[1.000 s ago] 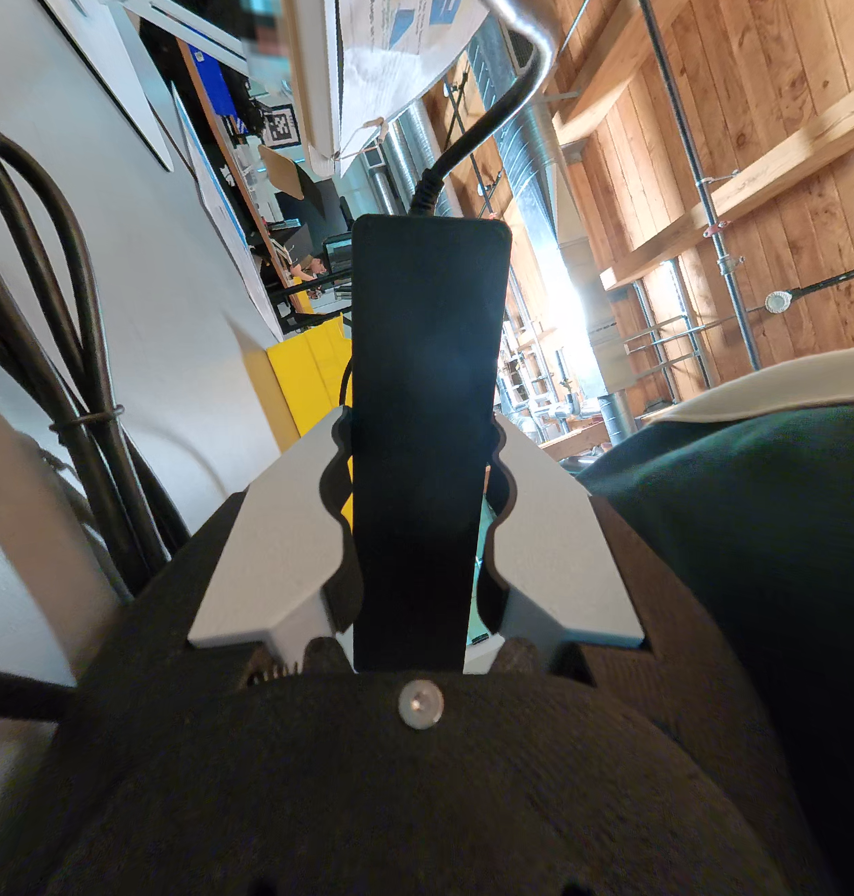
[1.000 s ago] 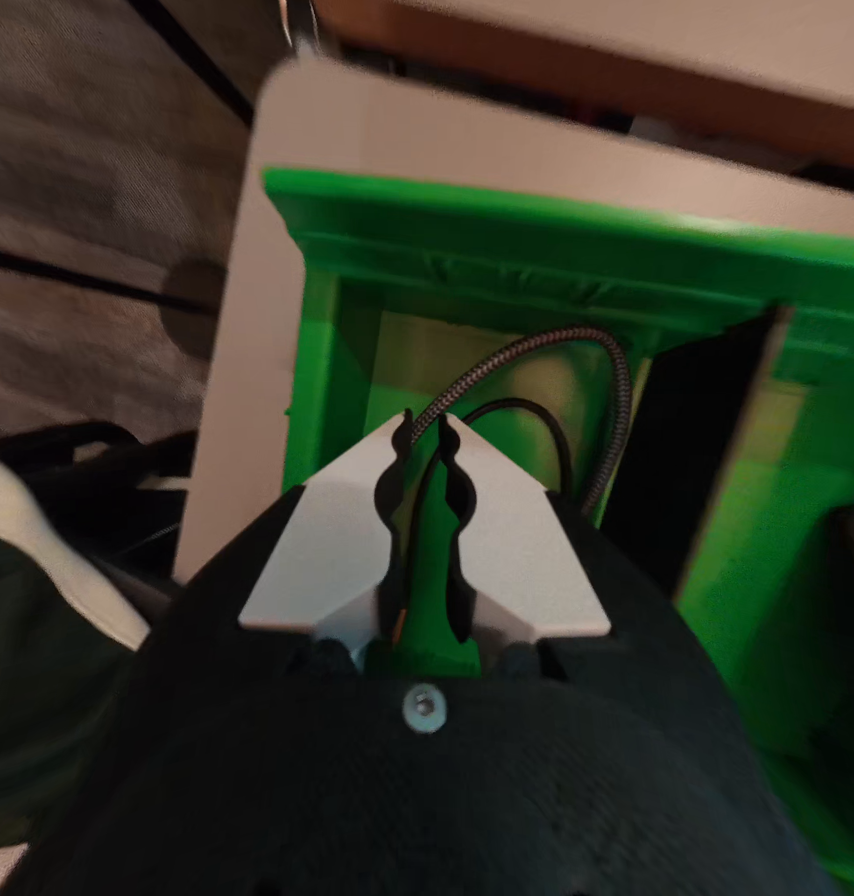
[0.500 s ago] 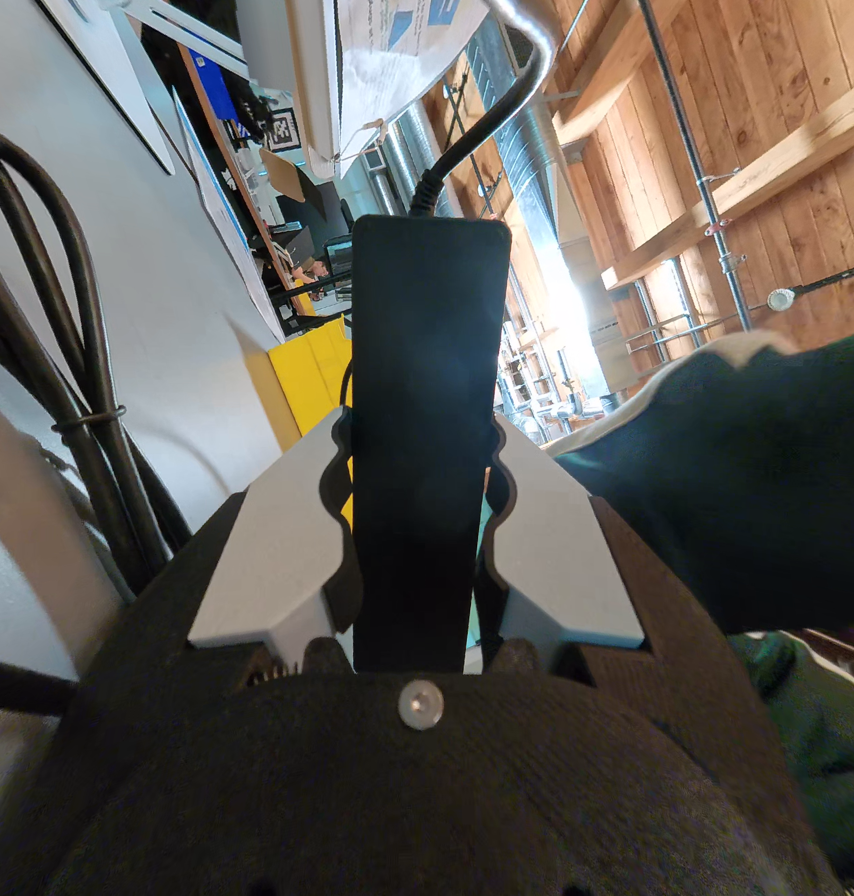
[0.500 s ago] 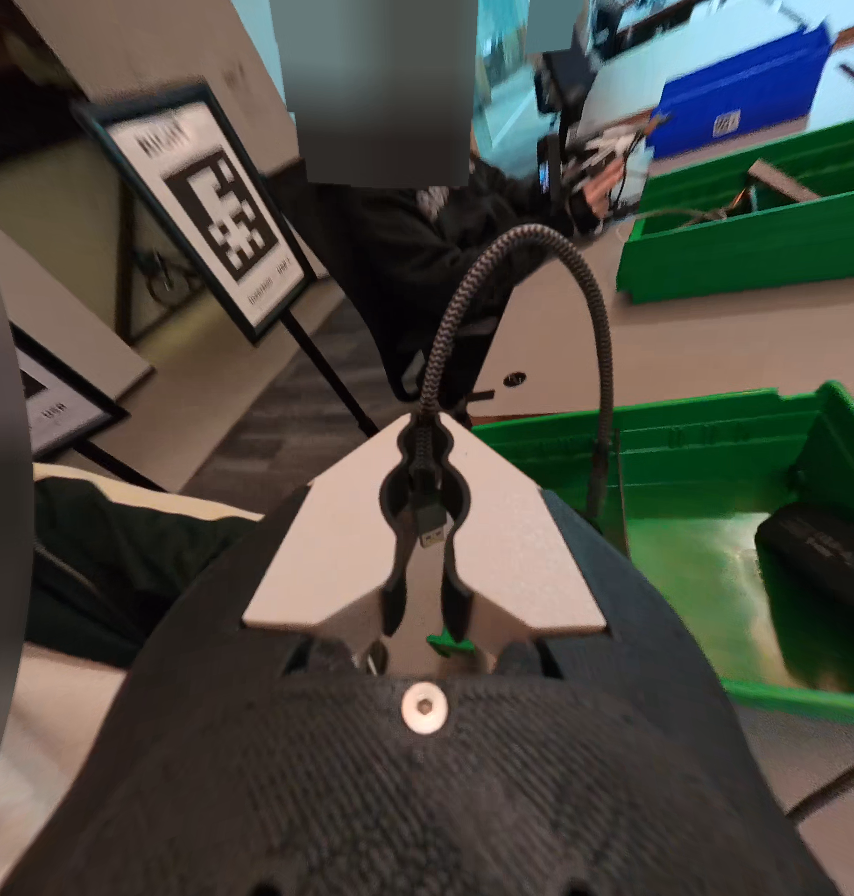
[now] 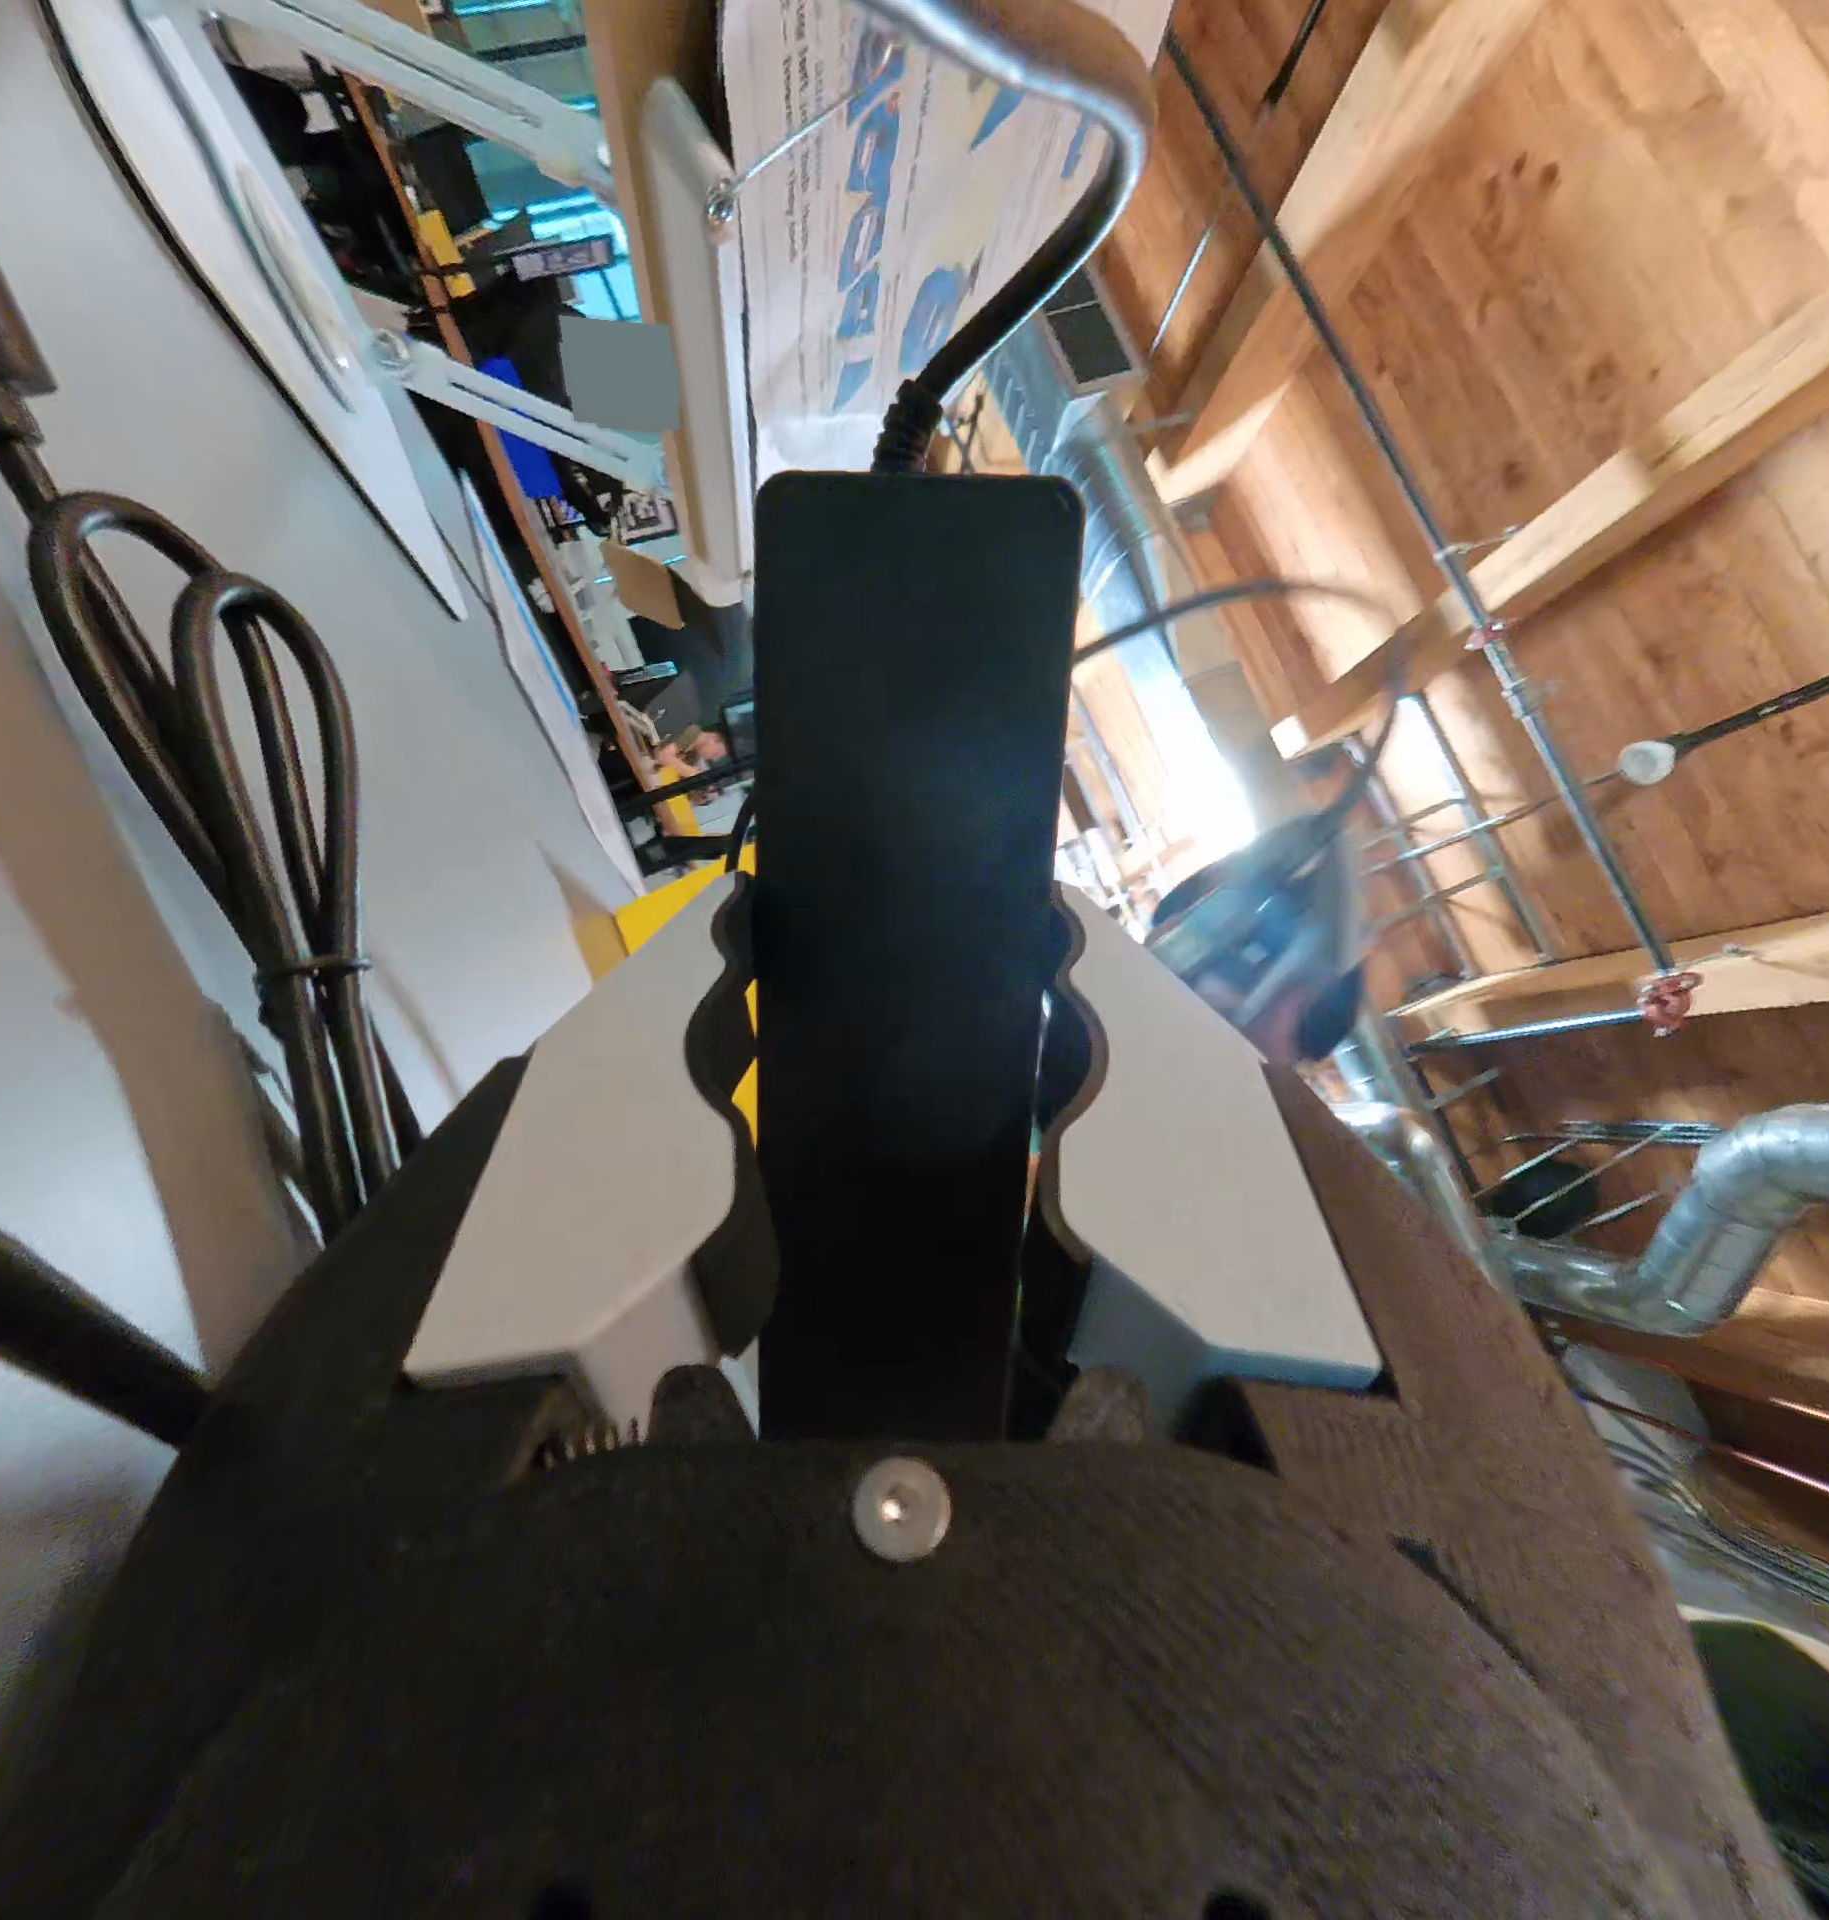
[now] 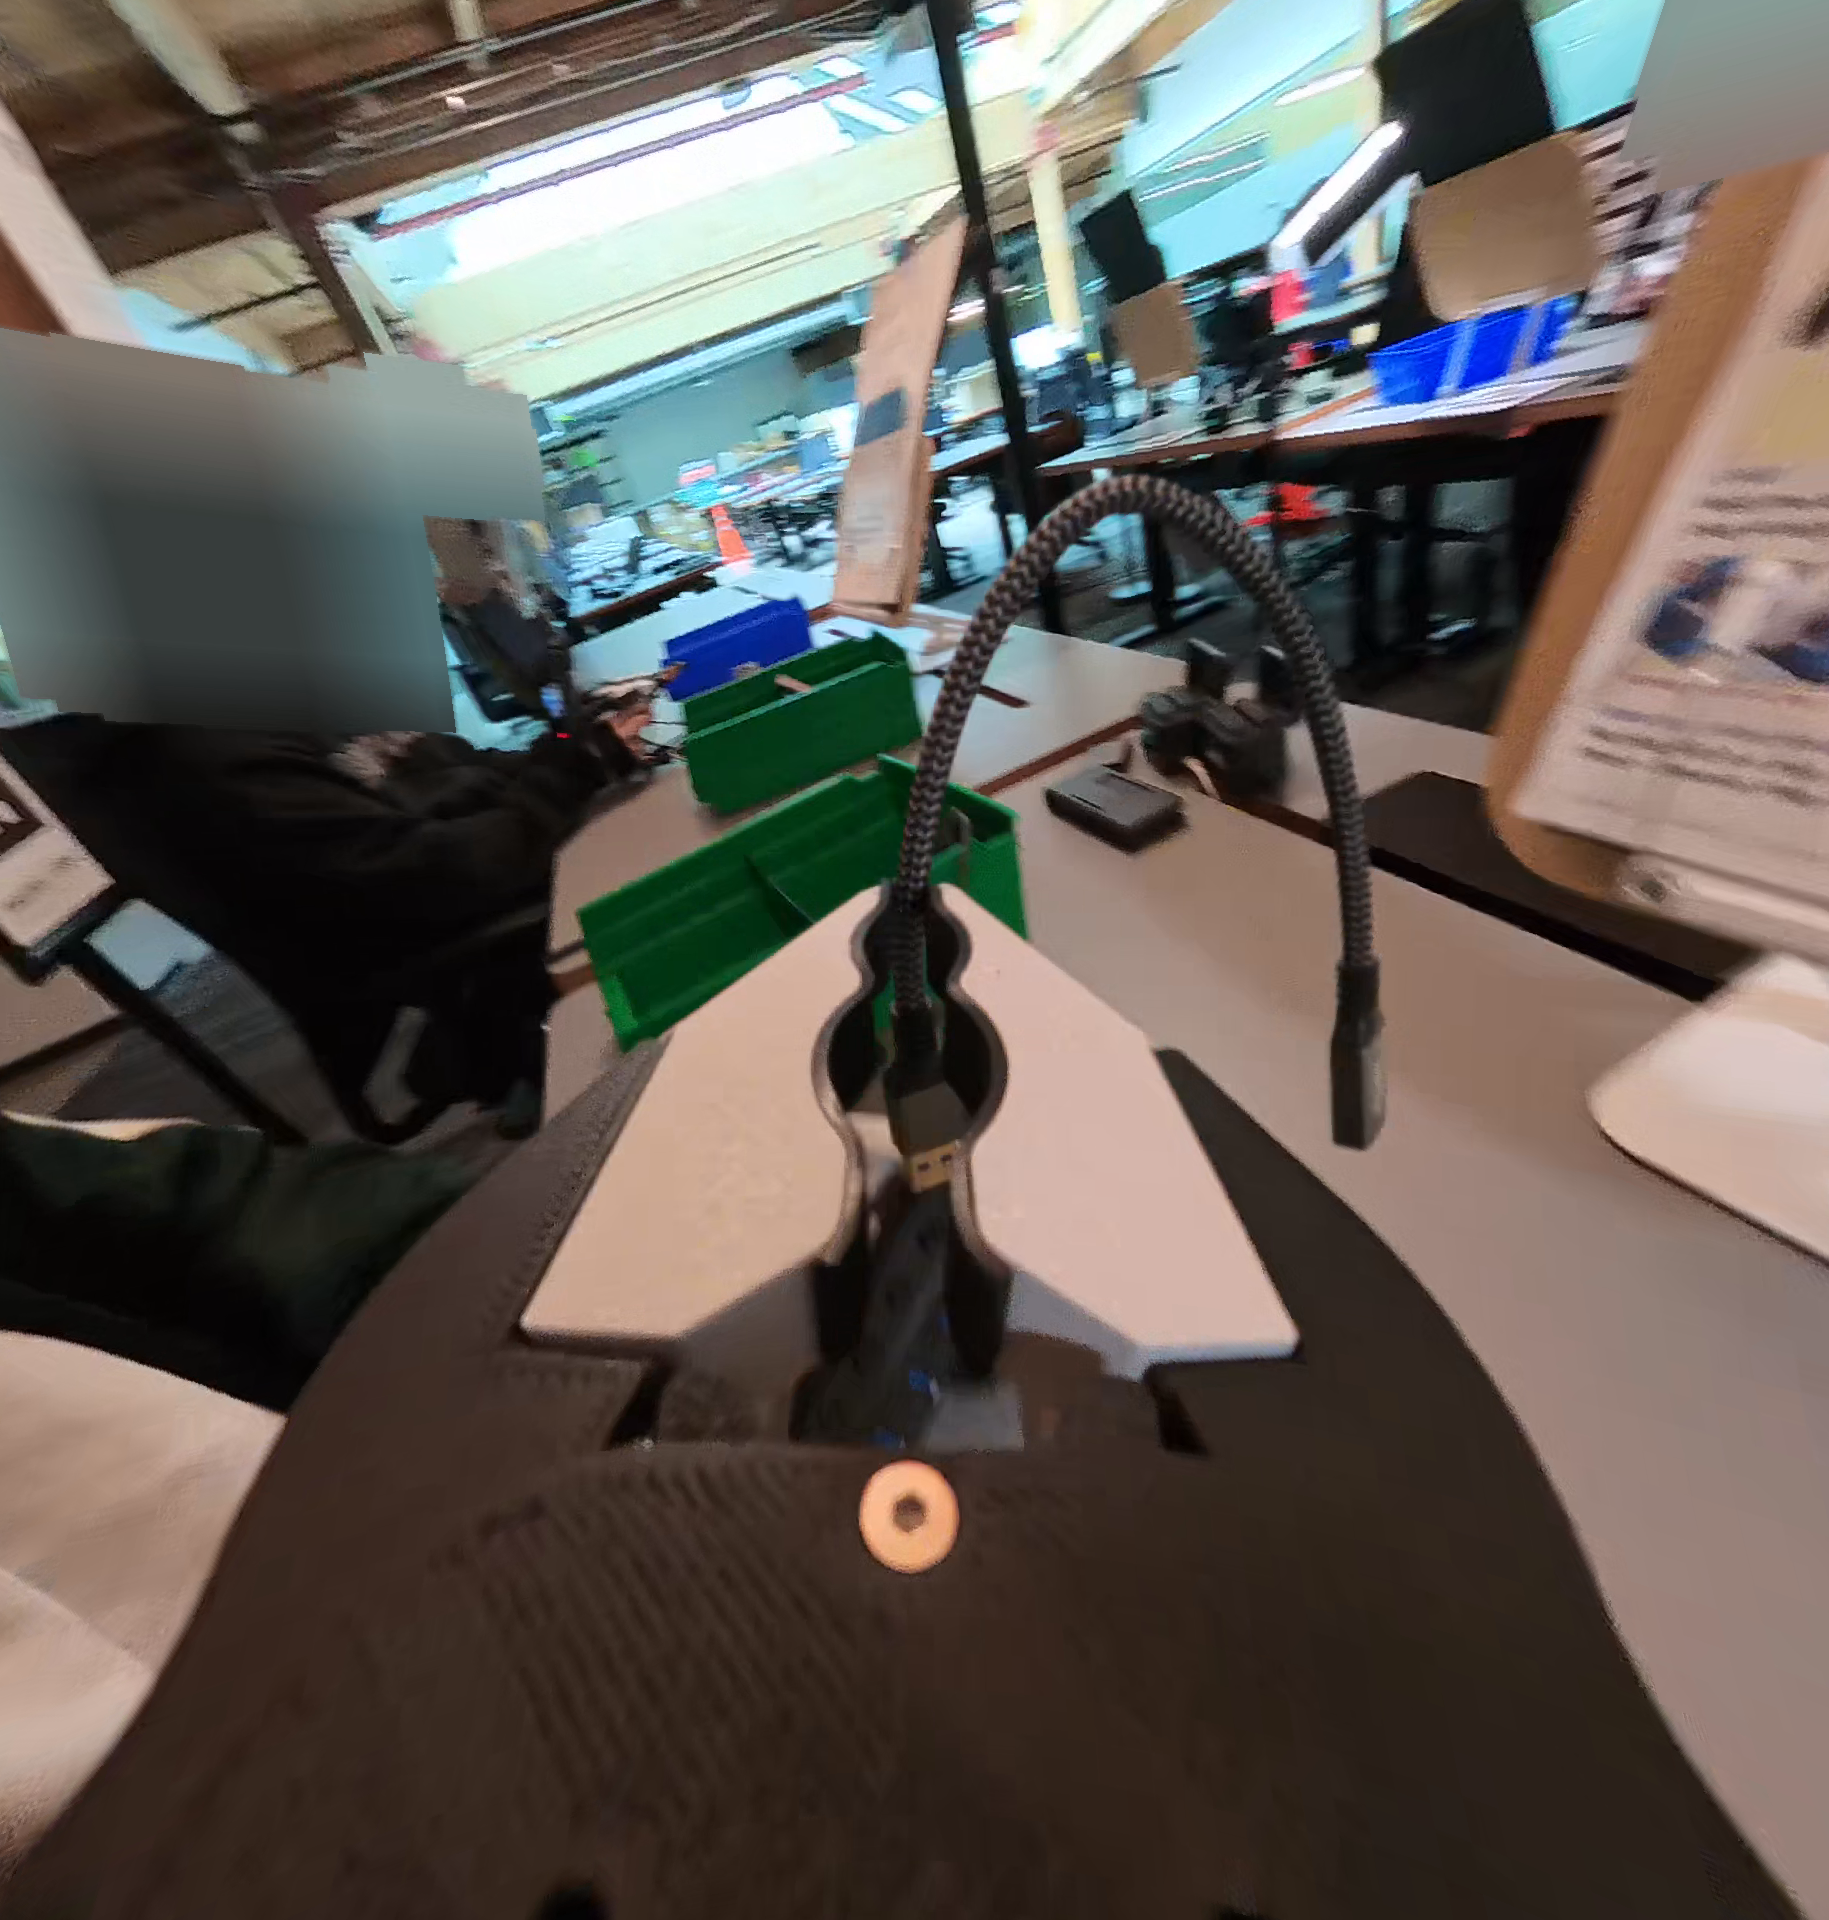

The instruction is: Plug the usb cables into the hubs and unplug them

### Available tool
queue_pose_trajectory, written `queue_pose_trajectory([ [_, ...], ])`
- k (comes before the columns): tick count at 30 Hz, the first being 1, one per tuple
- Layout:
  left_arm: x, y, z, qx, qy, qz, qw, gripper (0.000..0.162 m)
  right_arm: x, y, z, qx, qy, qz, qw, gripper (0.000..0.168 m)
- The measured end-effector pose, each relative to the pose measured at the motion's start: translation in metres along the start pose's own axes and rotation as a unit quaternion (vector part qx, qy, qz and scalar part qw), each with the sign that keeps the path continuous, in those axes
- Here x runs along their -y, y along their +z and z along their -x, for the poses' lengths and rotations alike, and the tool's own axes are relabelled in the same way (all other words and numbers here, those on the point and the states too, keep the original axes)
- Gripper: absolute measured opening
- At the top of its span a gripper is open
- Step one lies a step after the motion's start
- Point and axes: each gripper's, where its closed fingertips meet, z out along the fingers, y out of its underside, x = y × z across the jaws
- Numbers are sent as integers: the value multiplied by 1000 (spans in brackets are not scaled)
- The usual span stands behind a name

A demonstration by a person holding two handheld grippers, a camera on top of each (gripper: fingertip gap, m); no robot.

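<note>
My left gripper is shut on a long black USB hub, held lengthwise between the fingers, tilted up toward the ceiling. The hub's black lead leaves its far end. My right gripper is shut on a short grey braided USB cable. Its USB-A plug sits between the fingers and points back toward the camera. The cable arches up and right, and its other plug hangs free. The right gripper also shows, blurred, right of the hub in the left wrist view.
A green bin stands on the grey table ahead of the right gripper, another green bin behind it. A black box lies on the table. A sign board on a white base stands right. A tied black cable bundle lies left.
The right gripper has lifted the braided cable out of the green bin and swung up to face the room. The left gripper has tilted slightly with the hub; the green sleeve has left its view.
</note>
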Motion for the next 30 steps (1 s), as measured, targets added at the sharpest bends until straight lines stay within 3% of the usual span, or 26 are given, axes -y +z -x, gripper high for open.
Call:
queue_pose_trajectory([
  [3, 0, 1, -8, -34, -6, 6, 999, 53, -37, -45, -13, -56, 11, -12, 998, 5],
  [9, -3, 2, -25, -83, -2, 17, 996, 52, -112, -93, -14, -54, 123, -69, 989, 4],
  [14, -4, 2, -40, -127, -18, 26, 991, 52, -111, -115, -24, 13, 278, -183, 943, 4],
  [19, -5, 2, -42, -133, -6, 32, 991, 52, -119, -125, -43, 40, 388, -244, 888, 4],
  [30, -2, 3, -32, -112, -26, 26, 993, 52, -133, -133, -62, -5, 410, -235, 881, 4],
])
